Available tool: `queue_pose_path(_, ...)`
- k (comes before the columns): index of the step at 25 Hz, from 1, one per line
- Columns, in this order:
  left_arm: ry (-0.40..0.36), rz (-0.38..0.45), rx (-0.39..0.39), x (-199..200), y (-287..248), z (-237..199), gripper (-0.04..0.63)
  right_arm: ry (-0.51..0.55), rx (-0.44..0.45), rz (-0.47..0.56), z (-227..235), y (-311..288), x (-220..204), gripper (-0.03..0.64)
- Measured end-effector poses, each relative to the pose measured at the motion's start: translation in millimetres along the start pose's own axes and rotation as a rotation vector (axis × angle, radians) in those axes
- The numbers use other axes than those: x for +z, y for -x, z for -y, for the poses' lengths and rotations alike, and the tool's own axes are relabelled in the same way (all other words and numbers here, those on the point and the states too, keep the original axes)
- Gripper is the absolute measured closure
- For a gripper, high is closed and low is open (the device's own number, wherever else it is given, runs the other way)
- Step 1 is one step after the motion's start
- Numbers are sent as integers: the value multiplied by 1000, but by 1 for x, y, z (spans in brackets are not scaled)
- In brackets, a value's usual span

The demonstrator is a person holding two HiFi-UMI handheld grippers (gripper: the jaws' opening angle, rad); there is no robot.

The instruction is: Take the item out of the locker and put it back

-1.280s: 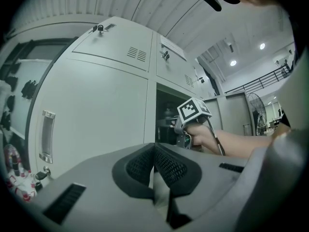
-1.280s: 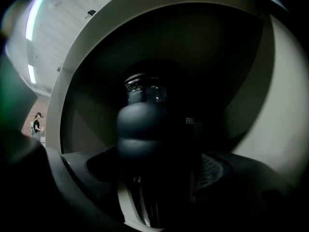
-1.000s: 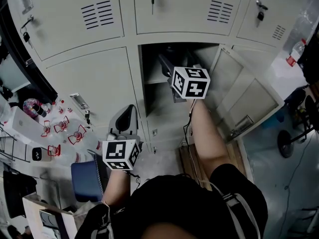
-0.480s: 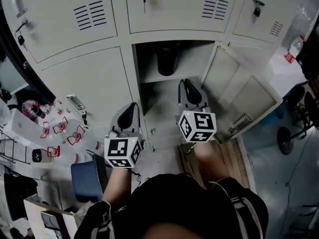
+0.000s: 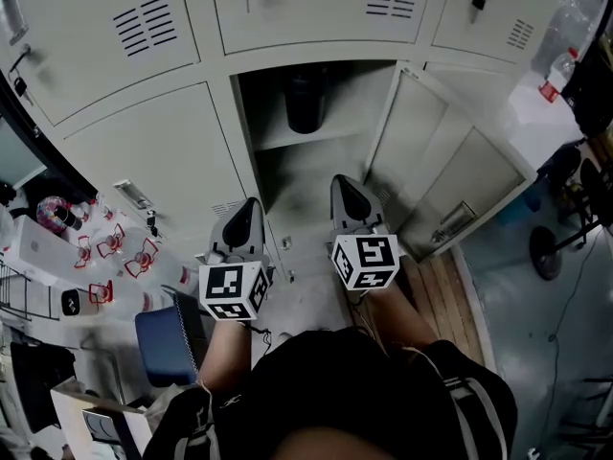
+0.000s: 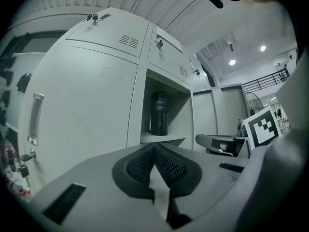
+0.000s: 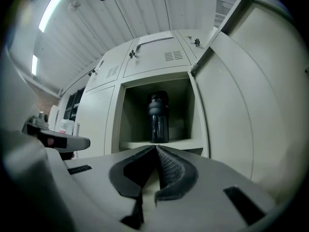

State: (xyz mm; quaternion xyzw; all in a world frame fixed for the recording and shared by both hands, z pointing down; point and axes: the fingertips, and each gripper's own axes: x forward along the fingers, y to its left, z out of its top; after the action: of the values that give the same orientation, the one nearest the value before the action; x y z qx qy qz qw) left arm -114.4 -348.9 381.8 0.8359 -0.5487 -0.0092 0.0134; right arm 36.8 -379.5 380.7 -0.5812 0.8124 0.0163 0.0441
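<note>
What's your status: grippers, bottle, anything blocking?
Left gripper shut, empty. Right gripper jaws just closed, nothing between. Black bottle upright on locker shelf. Door open, nothing blocking.

No word, number or brand can be read anywhere. The marker cube point(image 5: 233, 290) of the left gripper point(image 5: 251, 205) and that of the right gripper point(image 5: 342, 181) bear only black-and-white square patterns. The red label on the clear bottle point(image 5: 554, 77), right of the open locker door point(image 5: 450, 175), is too small to read
</note>
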Motion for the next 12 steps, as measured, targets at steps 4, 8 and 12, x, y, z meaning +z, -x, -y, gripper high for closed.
queue_pose_path(4, -2, -1, 0, 1, 4, 2, 583, -7, 25, -5, -5, 5, 0, 604)
queue_pose_path(8, -4, -1, 1, 1, 9, 2, 583, -22, 38, -2, -9, 7, 4, 604)
queue_pose_path(12, -3, -1, 1, 1, 12, 2, 583, -14, 36, -2, -12, 9, 6, 604)
